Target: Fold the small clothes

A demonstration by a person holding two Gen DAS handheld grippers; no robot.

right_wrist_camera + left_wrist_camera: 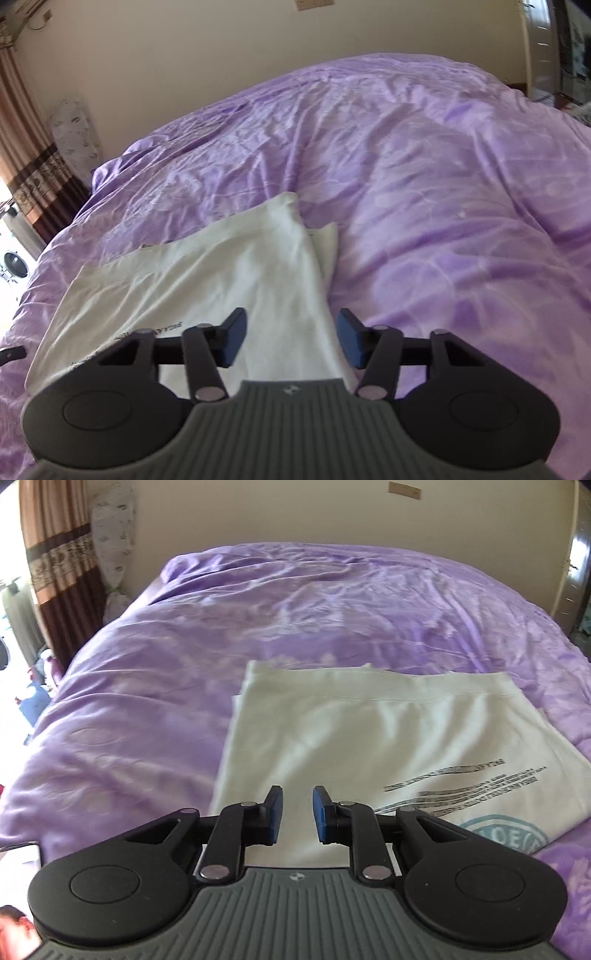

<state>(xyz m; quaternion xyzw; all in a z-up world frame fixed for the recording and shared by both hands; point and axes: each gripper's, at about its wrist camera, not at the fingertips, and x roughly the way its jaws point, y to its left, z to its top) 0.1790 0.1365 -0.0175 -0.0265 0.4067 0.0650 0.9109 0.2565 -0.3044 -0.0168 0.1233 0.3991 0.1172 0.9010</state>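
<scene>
A white T-shirt [369, 738] lies folded flat on the purple bedspread [184, 664], with black print lines and a teal round logo [498, 834] showing near its close end. My left gripper [297, 814] hovers above the shirt's left part, jaws apart, nothing between the blue pads. In the right wrist view the same white T-shirt [207, 280] lies at lower left, its far corner doubled over. My right gripper [291, 341] hangs over the shirt's right edge, jaws wide apart, holding nothing.
The purple bedspread [424, 184] covers the whole bed, wrinkled, with bare cover beyond and beside the shirt. A cream wall stands behind. Brown curtains [55, 554] and a patterned white cover [110, 535] are at the left. A door frame [576, 572] is at the right.
</scene>
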